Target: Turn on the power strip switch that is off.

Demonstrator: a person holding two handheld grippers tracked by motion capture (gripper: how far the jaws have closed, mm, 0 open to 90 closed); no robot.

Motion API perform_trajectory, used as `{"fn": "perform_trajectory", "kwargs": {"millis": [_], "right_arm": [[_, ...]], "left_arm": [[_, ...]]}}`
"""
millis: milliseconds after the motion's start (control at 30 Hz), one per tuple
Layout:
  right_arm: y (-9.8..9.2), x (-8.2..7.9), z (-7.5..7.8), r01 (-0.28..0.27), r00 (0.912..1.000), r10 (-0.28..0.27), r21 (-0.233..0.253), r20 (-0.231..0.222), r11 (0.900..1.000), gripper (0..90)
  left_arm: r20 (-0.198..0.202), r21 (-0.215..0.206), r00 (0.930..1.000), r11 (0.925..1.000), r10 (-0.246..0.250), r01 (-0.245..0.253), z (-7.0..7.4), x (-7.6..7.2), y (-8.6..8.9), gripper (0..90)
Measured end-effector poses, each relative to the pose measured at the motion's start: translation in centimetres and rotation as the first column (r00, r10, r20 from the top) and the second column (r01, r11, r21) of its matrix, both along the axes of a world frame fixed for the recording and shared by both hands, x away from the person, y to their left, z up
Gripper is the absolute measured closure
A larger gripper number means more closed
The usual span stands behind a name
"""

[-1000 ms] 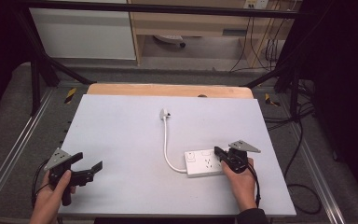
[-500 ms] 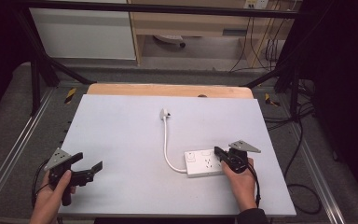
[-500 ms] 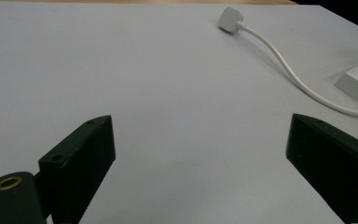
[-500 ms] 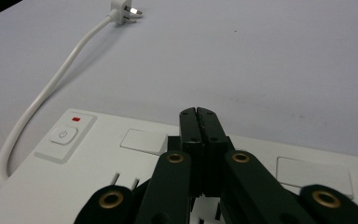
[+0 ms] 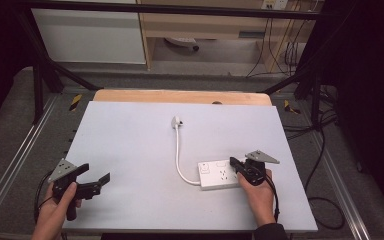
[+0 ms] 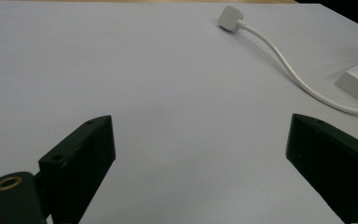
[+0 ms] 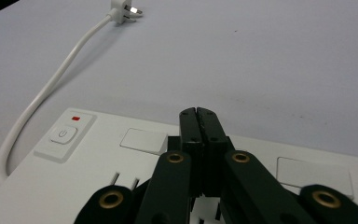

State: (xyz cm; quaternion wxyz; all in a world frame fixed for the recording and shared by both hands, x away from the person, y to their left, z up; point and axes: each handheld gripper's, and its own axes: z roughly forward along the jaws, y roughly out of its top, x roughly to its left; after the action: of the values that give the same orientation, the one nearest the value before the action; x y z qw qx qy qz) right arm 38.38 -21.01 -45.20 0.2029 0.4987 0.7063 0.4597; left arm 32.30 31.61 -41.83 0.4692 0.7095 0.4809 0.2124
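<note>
1. Near the table's (image 5: 130, 125) front right corner, your right gripper (image 5: 236, 164) sits on top of the power strip (image 5: 220, 174), jaws pressed together with nothing between them.
2. Nothing has shifted over the last second: strip, cord (image 5: 179, 155) and plug (image 5: 177, 121) lie as before, the plug toward the far edge.
3. Your left gripper (image 5: 96, 181) still waits spread wide at the front left corner, holding nothing.
4. That stillness suggests you are pressing on the strip, not lifting it.
</note>
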Motion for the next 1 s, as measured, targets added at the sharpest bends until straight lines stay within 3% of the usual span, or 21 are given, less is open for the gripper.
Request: {"fn": "perform_trajectory", "kwargs": {"millis": [1000], "right_arm": [[0.18,0.01,-0.06,-0.015,0.9999,0.015,-0.016,-0.001,1.000,90.0]], "left_arm": [[0.001,0.003,1.0000,1.0000,-0.001,0.001,0.01,0.00,0.01,8.2]]}}
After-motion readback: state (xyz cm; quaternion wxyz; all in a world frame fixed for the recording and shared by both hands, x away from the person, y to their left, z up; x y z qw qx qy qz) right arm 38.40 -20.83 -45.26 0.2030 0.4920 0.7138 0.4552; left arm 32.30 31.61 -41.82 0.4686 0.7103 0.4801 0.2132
